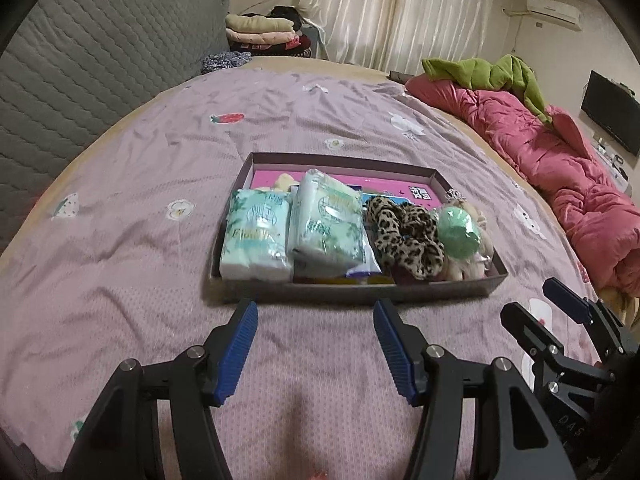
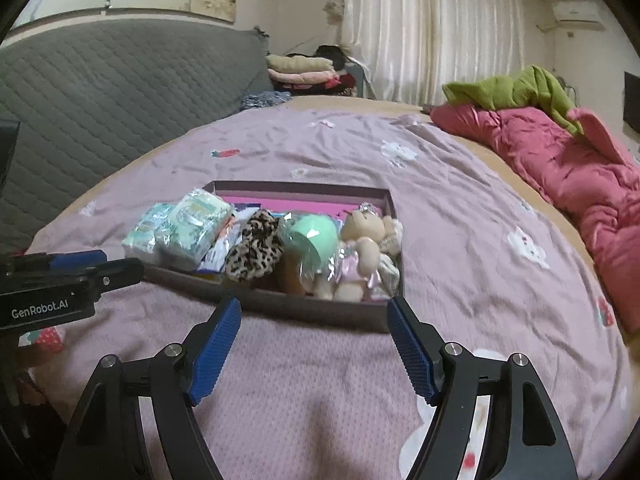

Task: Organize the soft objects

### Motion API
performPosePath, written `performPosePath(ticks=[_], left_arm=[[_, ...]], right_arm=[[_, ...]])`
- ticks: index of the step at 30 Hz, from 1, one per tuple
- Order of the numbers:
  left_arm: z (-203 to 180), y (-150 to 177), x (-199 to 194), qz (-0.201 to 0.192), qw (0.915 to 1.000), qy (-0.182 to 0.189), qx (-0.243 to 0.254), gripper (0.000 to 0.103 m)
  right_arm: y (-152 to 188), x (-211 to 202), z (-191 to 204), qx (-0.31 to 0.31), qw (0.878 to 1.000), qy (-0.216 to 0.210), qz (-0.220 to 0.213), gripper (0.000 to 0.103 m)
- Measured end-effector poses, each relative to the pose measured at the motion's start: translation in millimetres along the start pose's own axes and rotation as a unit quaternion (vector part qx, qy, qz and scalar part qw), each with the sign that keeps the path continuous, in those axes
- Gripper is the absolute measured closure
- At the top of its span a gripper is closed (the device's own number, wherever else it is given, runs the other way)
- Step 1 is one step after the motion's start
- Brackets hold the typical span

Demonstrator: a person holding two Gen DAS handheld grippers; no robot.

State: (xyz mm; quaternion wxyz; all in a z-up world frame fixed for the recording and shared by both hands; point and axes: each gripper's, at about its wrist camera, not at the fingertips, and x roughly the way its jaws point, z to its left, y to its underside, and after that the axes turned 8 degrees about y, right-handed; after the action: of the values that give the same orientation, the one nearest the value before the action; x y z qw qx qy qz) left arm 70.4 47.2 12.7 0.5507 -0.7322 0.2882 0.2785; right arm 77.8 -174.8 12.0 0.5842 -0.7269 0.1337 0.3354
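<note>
1. Where the two views meet, a bed is seen, covered by a mauve quilt printed with small fruit and cat motifs and lightly wrinkled.
2. A grey quilted headboard is seen at the left, with folded clothes stacked beyond it and pale curtains behind.
3. A crumpled pink duvet is laid along the right edge of the bed, with a green garment on top.
4. A shallow dark box is set near the middle of the quilt, its long axis running left to right across the left wrist view, the near long wall facing the grippers.
5. Inside, from left to right, two tissue packs, a leopard scrunchie, a green ball and a small teddy bear are packed side by side.
6. The left gripper is held wide apart and empty, just before the box.
7. The right gripper is likewise spread and holds nothing, near the box's right corner.
</note>
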Motion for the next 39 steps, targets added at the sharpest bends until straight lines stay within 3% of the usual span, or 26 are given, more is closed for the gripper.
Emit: performPosePath(ticks=[21, 39], left_arm=[[-14.2, 43.3, -36.4, 0.02, 0.9998, 0.0, -0.009, 0.043], [-13.6, 52.8, -50.0, 0.017, 0.9996, -0.01, -0.02, 0.043]], right_arm=[[22.1, -48.1, 16.9, -0.004, 1.0, 0.009, -0.004, 0.027], [22.1, -73.2, 21.5, 0.003, 1.0, 0.007, -0.018, 0.026]])
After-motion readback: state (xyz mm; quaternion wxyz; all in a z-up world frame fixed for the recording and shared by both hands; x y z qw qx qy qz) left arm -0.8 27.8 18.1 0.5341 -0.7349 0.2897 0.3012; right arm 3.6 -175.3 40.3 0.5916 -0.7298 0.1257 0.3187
